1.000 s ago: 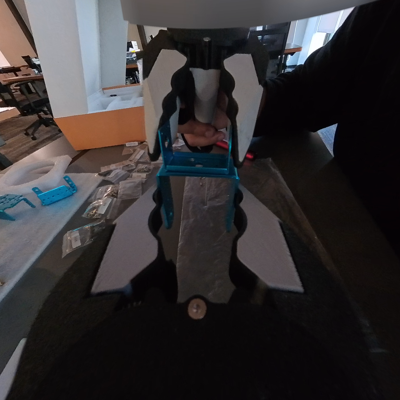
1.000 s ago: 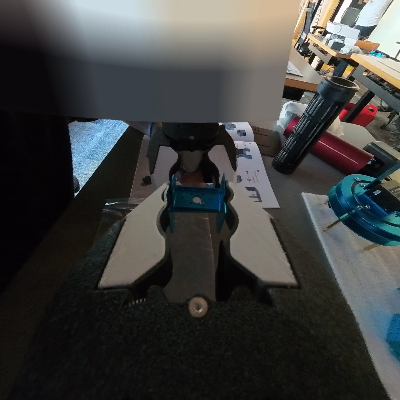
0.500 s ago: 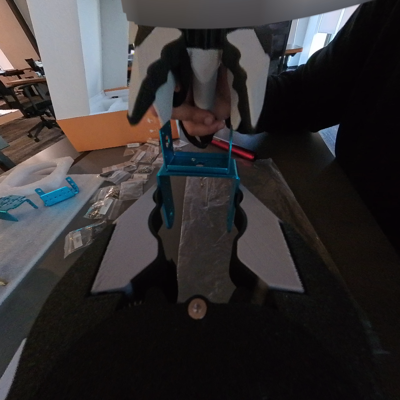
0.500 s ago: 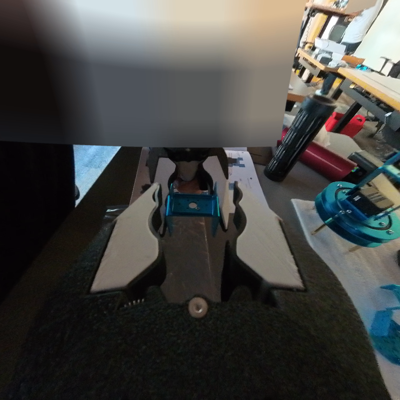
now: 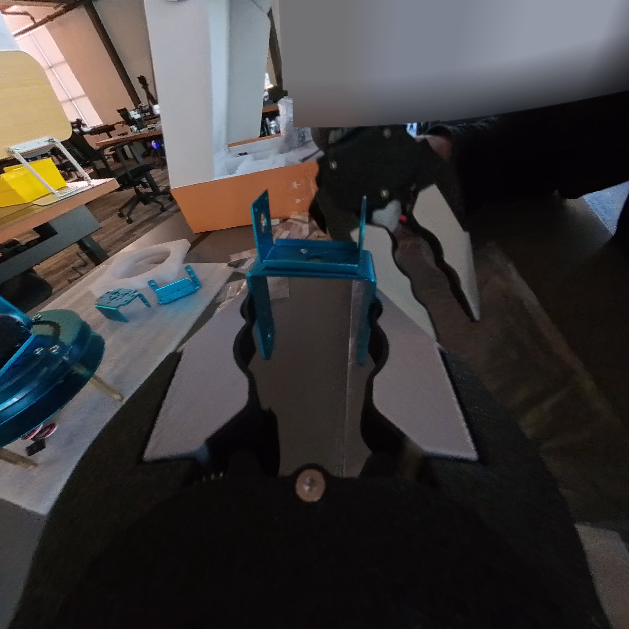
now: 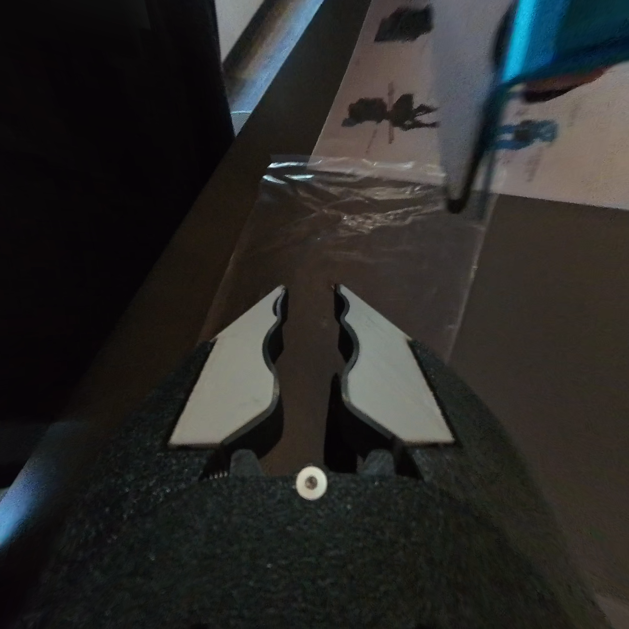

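My left gripper (image 5: pixel 309 306) is shut on a blue bracket assembly (image 5: pixel 311 262). Its fingers clamp the two down-pointing legs of the lower U-bracket, and a second U-bracket sits on top with its legs pointing up. My right gripper (image 6: pixel 310 289) is empty, its fingers a narrow gap apart. It points down at the dark table (image 6: pixel 544 306) over a clear plastic bag (image 6: pixel 357 190). In the left wrist view it (image 5: pixel 408 221) hangs just behind and to the right of the assembly, apart from it. A blurred blue piece of the assembly (image 6: pixel 561 34) shows at the top right of the right wrist view.
A white foam mat (image 5: pixel 102 391) at left carries two loose blue brackets (image 5: pixel 173 289), (image 5: pixel 119 303) and a blue round base (image 5: pixel 34 374). An orange-walled box (image 5: pixel 245 200) stands behind. A printed sheet (image 6: pixel 391 85) lies beyond the bag. A person's dark sleeve (image 5: pixel 544 153) is at right.
My right gripper let go of the upper bracket, drew back to the right and tipped down toward the table, its fingers closing in. My left gripper still holds the assembly and has turned left.
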